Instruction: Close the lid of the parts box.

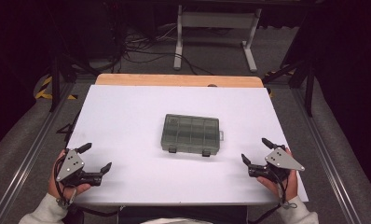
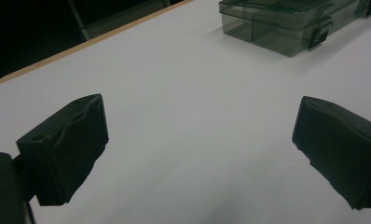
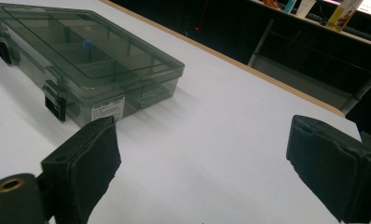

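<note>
Nothing begun: box (image 1: pixel 191 134) sits latched mid-table (image 1: pixel 127 116).
Left gripper (image 1: pixel 94 157) and right gripper (image 1: pixel 256 150) rest near the front corners, jaws apart, holding nothing.

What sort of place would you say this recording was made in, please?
Probably a lab or workshop set up for recording demonstrations: a white table holding one clear plastic box, cables across the grey floor, and a person holding the left gripper and right gripper, both open.

A translucent grey-green compartment box (image 1: pixel 191 134) is seen lying flat near the middle of the white table (image 1: pixel 127 121) — lid closed, two dark latches (image 1: pixel 206 152) fastened. A white label (image 3: pixel 108 108) is carried on one end wall, and a small blue item (image 3: pixel 86 44) is visible inside.
</note>
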Demonstrator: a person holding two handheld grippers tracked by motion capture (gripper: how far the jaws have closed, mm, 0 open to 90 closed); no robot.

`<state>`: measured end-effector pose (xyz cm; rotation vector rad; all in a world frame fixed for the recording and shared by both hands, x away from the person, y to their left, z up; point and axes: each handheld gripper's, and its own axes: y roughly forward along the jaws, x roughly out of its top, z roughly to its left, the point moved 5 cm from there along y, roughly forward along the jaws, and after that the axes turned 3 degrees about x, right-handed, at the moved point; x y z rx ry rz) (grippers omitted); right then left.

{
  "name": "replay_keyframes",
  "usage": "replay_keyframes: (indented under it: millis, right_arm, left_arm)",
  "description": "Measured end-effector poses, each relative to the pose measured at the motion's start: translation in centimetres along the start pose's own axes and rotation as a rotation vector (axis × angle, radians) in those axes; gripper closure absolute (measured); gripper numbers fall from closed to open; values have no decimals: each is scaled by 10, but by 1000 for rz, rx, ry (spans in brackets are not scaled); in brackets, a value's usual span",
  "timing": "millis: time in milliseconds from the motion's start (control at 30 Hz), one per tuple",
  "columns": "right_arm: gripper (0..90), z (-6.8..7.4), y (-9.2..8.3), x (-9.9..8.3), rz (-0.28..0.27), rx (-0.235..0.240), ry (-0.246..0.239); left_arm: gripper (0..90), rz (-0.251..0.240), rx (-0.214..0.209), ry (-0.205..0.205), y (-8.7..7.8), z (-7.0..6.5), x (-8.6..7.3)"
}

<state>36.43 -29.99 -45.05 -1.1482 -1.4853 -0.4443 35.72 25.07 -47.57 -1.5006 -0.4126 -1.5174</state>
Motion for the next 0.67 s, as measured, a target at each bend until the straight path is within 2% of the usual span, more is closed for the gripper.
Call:
replay_keyframes:
  millis: [100, 267, 367, 567, 667]
  right_arm:
    - [96, 0, 0, 0, -1, -2, 4]
    - [104, -5, -2, 1, -15, -35, 22]
    - [103, -6, -1, 1, -13, -27, 32]
    - [101, -3, 4, 1, 0, -11, 13]
    - [102, -4, 5, 0, 0, -9, 19]
  left_arm:
    - [41, 6, -3, -9, 1, 0, -1]
    - [42, 18, -5, -5, 3, -1, -1]
    - [42, 21, -3, -7, 3, 0, -2]
    - [44, 32, -2, -9, 4, 1, -3]
    - [45, 35, -1, -12, 4, 1, -4]
